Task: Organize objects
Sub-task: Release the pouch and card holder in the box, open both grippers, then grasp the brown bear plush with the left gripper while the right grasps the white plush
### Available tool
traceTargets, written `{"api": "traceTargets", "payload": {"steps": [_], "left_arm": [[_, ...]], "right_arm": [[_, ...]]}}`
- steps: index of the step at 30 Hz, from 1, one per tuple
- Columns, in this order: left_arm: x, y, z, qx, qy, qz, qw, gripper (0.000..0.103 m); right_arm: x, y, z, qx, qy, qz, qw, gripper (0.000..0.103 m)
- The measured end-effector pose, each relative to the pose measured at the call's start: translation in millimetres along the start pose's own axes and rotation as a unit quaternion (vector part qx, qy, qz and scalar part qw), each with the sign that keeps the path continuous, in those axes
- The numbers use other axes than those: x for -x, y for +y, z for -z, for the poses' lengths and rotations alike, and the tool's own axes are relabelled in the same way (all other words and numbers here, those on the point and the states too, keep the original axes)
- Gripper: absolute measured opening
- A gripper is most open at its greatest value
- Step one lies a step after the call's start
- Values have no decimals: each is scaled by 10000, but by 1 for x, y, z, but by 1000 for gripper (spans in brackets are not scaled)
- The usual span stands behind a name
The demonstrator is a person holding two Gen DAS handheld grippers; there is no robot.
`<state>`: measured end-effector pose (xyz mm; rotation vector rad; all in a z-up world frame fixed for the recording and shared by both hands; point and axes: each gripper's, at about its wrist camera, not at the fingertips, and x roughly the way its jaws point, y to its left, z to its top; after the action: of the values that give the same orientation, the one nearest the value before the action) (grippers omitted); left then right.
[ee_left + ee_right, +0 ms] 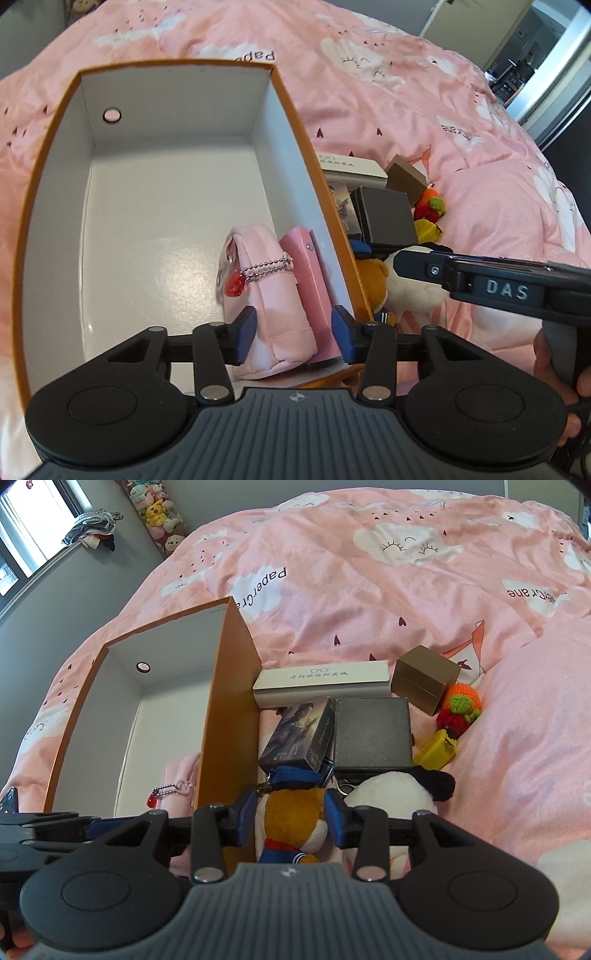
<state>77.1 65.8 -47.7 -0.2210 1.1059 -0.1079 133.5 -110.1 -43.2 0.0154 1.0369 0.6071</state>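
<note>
An orange cardboard box (291,110) with a white inside stands open on the pink bed. In its near right corner a pink pouch (273,295) with a bead chain and red charm leans on a flat pink case (306,273). My left gripper (293,334) is open, its blue pads on either side of both. Just outside the box wall (229,701) lies a brown and white plush in a blue sailor outfit (295,801). My right gripper (291,816) is open around its head. The right gripper's fingers (413,264) show from the side in the left wrist view.
Beside the box lie a long white box (321,686), a gold box (424,683), a black box (373,734), a picture card box (299,734), a panda plush (388,790), a yellow item (437,753) and crochet toys (461,701). Pink duvet spreads behind.
</note>
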Motion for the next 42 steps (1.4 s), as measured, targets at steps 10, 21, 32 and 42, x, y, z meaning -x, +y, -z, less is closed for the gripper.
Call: {"api": "traceTargets", "payload": {"steps": [10,21,32,42], "left_arm": [[-4,-3,6,-346,-8,-101,9994,23],[39,-37,2,-985,-774,398,9913,28],[6,-101,6,-2066,-306,378,9772,28],[-36,-121,7,-2491,298,-179,9679,39]], "right_arm": [[2,-2,0,-19,-6,14,10000,43],[18,-29,9,-8,-127,247,9996,42],[-2,-72,25,-520,404,187,9976,37],[-41,-112,34,-1550,794,-690,9823,61]]}}
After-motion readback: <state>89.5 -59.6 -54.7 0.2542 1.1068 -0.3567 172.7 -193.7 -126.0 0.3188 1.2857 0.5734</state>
